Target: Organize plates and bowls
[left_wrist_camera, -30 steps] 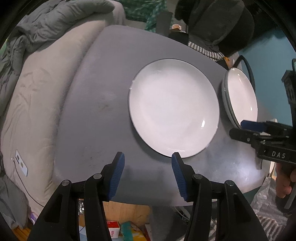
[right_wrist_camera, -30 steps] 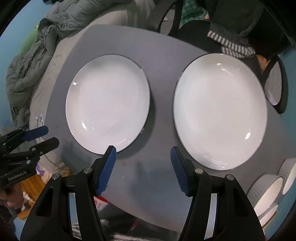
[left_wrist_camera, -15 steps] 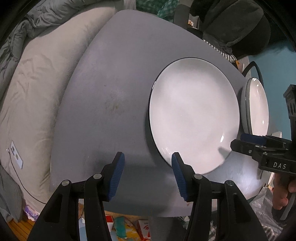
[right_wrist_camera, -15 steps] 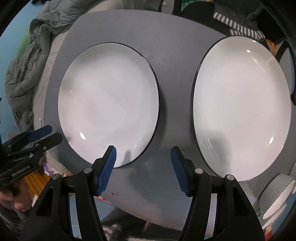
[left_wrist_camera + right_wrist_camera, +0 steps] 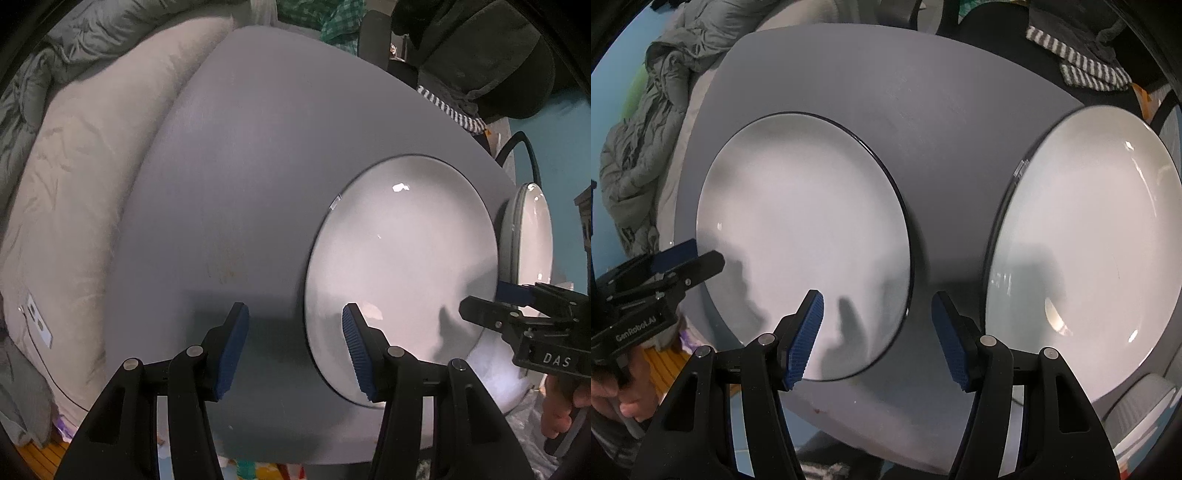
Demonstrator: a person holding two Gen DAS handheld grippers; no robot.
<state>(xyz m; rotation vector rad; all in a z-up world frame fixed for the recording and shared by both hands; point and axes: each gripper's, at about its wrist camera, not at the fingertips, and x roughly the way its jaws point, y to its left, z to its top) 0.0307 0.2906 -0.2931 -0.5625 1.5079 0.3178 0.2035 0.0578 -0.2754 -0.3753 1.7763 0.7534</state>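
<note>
Two white plates with dark rims lie side by side on a grey table [image 5: 923, 122]. The left plate [image 5: 801, 240] also shows in the left wrist view [image 5: 402, 266]; the right plate [image 5: 1086, 251] shows there at the far right [image 5: 533, 236]. My left gripper [image 5: 291, 347] is open and empty, low over the table at the left plate's near-left rim; it also shows in the right wrist view [image 5: 679, 262]. My right gripper [image 5: 877, 336] is open and empty, over the gap between the plates; it also shows in the left wrist view [image 5: 517, 302].
A grey ribbed bowl [image 5: 1137, 406] sits at the table's near right corner. A beige cushion [image 5: 74, 206] and grey bedding [image 5: 639, 147] lie left of the table. A dark chair with a striped cloth [image 5: 1078, 66] stands behind it.
Both grippers have come lower and closer to the plates. The left gripper has shifted left, so the left plate now lies to its right. Both stay open.
</note>
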